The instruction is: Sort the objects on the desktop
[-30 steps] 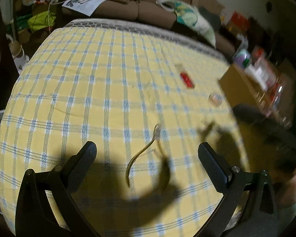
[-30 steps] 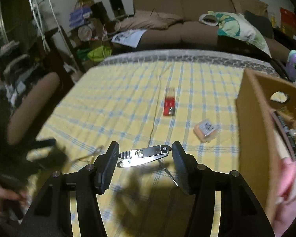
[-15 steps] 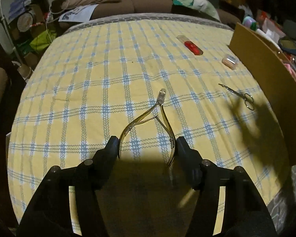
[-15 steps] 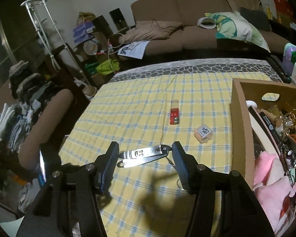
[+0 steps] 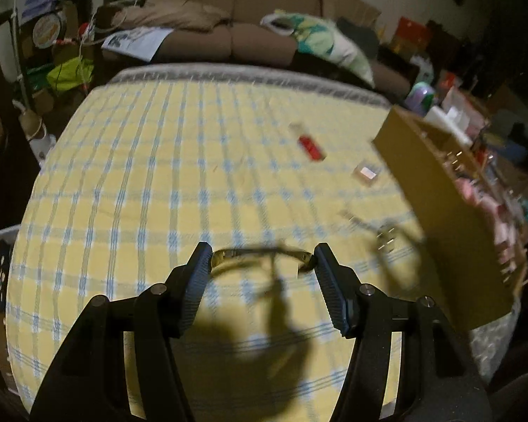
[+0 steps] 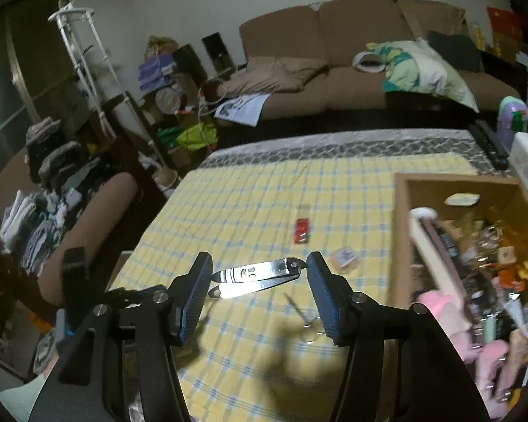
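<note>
While both tools hang above the yellow cloth with blue check lines (image 5: 130, 183), each has something pinched between its fingers. Left gripper (image 5: 260, 263): clenched across the two handle ends of a gold-toned metal cuticle nipper (image 5: 260, 255), which spans the gap crosswise; the view is motion-blurred, so the nipper's head cannot be made out. Its shadow falls on the cloth directly below.

Right gripper (image 6: 258, 274): clamped end to end on a shiny silver nail clipper (image 6: 257, 276), lever slightly raised, held clear of the cloth and lying roughly level between the blue-faced pads (image 6: 199, 295).

On the cloth, right wrist view: a small red and clear plastic case (image 6: 302, 230) lies mid-table; near it, toward the box, a small square peach-coloured container (image 6: 345, 258). Just beyond the right finger, a pair of small thin metal scissors (image 6: 304, 318) lies flat, partly blurred.

Open brown cardboard box (image 6: 401, 232) sits at the right edge of the table, crowded with mixed small items, pink fabric among them; contents too blurred to list. The clipper is beside the box's near wall, not over it.

Left view shows the same box (image 5: 436, 211) to the right, with the red case (image 5: 311, 147) and peach container (image 5: 368, 174) between nipper and box.

Brown sofa (image 6: 334, 70) behind the table.
</note>
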`<state>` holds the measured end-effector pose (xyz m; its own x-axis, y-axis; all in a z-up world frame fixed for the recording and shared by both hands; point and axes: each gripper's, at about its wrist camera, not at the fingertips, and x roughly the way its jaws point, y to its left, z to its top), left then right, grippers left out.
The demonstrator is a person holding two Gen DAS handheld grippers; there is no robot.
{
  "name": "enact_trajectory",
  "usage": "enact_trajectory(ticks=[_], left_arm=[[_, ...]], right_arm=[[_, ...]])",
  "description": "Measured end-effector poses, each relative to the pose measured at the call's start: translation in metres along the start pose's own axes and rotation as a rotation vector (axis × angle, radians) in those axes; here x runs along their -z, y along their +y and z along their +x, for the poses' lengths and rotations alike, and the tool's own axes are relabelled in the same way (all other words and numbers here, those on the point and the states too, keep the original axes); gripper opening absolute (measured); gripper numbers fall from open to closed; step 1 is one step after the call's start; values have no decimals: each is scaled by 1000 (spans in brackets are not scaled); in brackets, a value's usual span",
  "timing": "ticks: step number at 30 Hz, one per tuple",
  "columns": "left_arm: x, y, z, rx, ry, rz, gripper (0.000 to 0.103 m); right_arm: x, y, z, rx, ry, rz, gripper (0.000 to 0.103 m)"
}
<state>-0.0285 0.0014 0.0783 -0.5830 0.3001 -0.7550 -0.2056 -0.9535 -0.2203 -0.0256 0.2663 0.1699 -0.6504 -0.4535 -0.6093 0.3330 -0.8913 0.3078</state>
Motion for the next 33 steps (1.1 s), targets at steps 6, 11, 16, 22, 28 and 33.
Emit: enact_trajectory(ticks=[6, 11, 16, 22, 28, 33], left_arm=[[-33, -27, -18, 37, -36, 38, 57], [-69, -64, -36, 75, -86, 90, 57], [-100, -112, -43, 137, -117, 139, 57], [-132, -192, -23, 205, -107, 232, 57], [-144, -254, 17, 214, -56, 298, 57], [-142, -287, 55, 172, 4, 363, 57]], right_arm=[[-6, -36, -29, 43, -41, 60, 57], [-9, -68, -55, 78, -71, 99, 57], [-11, -112, -85, 125, -102, 155, 57], [5, -159, -95, 207, -47, 213, 57], [26, -184, -81, 278, 51, 187, 57], [36, -193, -66, 334, 113, 153, 57]])
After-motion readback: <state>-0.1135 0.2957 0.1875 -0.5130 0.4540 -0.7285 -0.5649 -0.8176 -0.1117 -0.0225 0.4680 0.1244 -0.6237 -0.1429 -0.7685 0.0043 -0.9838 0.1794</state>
